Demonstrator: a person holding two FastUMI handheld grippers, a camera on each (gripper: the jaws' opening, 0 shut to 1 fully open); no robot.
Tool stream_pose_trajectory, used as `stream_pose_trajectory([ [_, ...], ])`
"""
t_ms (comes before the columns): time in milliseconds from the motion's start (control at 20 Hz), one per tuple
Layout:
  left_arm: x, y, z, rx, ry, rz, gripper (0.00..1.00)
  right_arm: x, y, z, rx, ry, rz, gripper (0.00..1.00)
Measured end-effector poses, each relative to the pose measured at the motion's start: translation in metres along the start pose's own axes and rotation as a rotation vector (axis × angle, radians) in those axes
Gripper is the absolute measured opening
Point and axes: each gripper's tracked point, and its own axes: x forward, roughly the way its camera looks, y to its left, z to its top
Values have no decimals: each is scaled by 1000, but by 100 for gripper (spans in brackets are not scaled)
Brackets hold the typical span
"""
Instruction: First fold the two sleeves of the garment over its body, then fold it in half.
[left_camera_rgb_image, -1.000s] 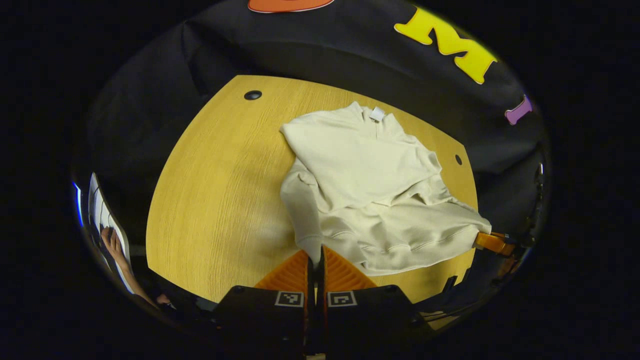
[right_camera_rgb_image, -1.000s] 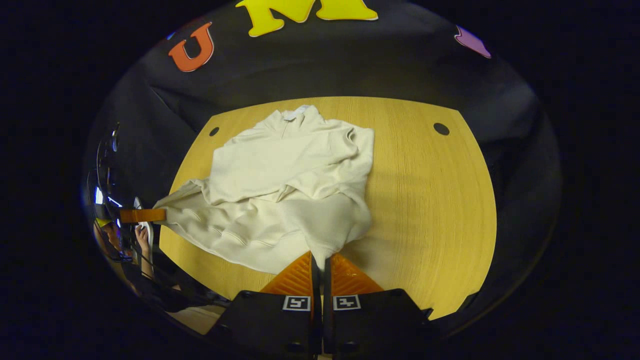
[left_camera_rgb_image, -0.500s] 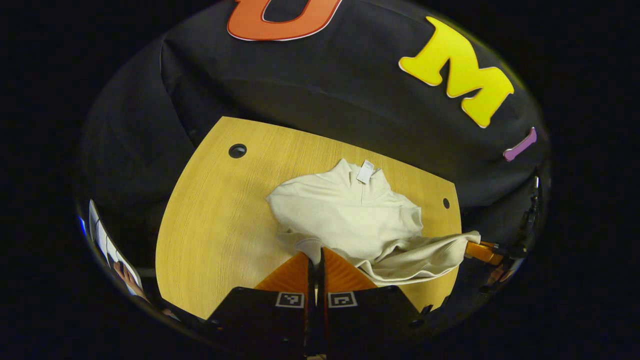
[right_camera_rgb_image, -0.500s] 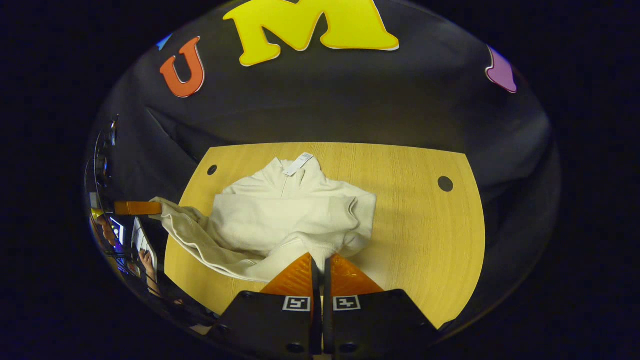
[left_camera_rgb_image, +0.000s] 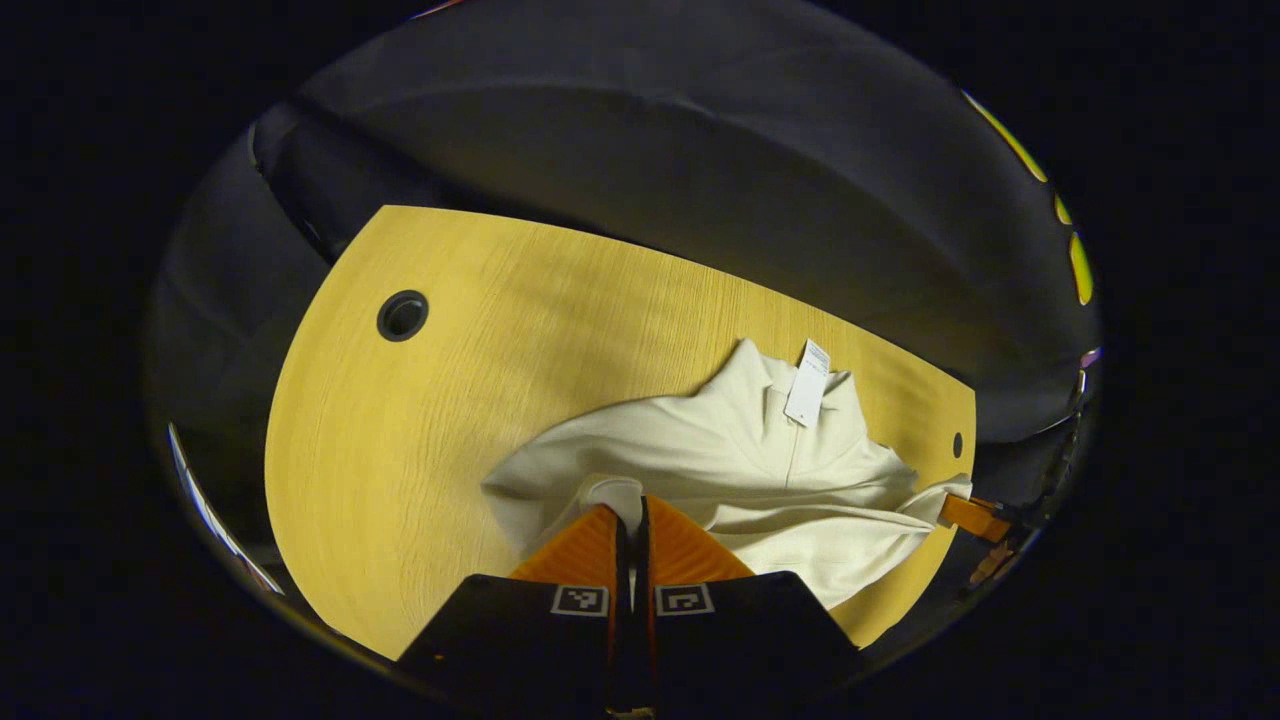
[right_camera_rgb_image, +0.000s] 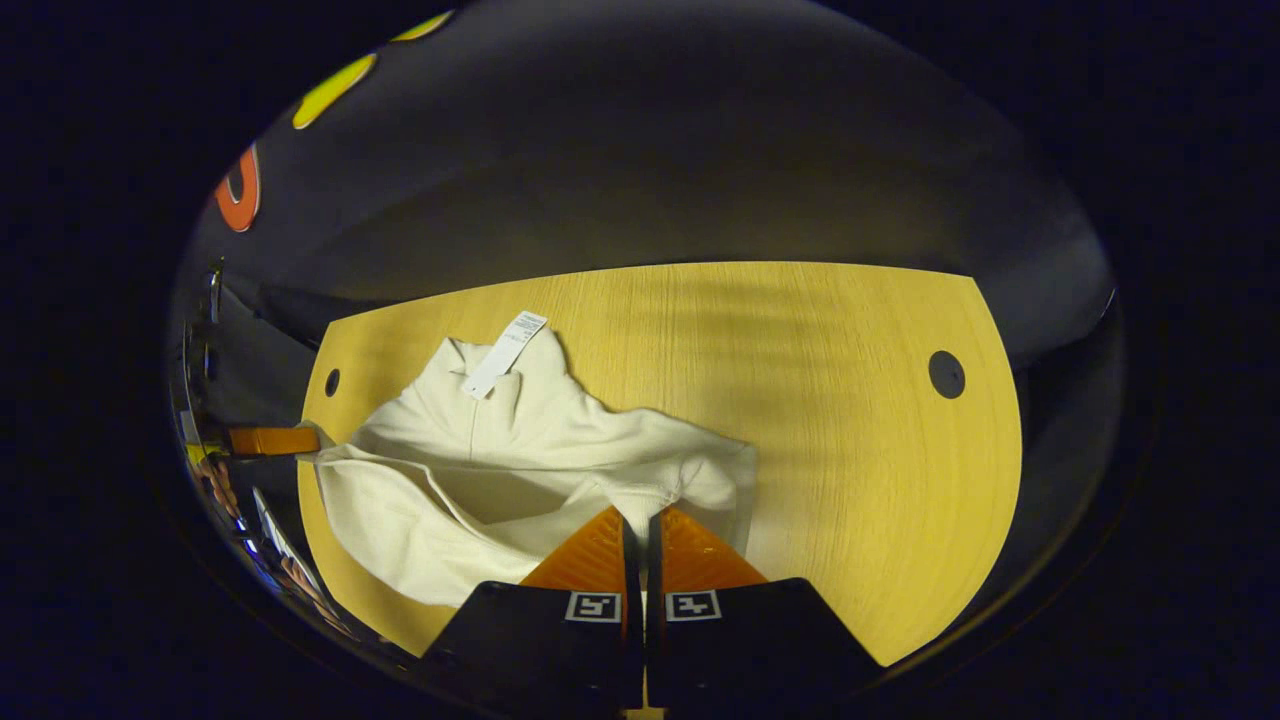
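Folding: looks like the fold-in-half step, the hem of the cream sweatshirt (right_camera_rgb_image: 520, 450) is held up and carried over toward the collar
Left tool (left_camera_rgb_image: 630, 520): fingers pinched together on a hem corner
Right tool (right_camera_rgb_image: 640, 520): same deal, closed tight on the other hem corner
Sweatshirt spot: on the yellow wood tabletop (right_camera_rgb_image: 850, 420), collar at the far end, white tag (right_camera_rgb_image: 505, 355) flipped out
Sleeves: can't really pick them out, I'd guess they're tucked onto the body under the raised layer
Next move: my read is both corners need to land together near the shoulders, level, then let go without dragging the cloth
Risk: one corner getting ahead would leave the fold crooked
Count: one sweatshirt, one tag, two tools, two round holes in the tabletop
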Motion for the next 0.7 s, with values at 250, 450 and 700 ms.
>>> stream_pose_trajectory([
  [250,39,7,6,37,14,4,3,41,-10,1,14,30,-16,1],
  [450,44,7,1,38,18,6,8,41,-10,1,28,16,-48,4],
  [700,38,-15,1,70,8,-76,48,26,-2,15,59,-52,-70,23],
])
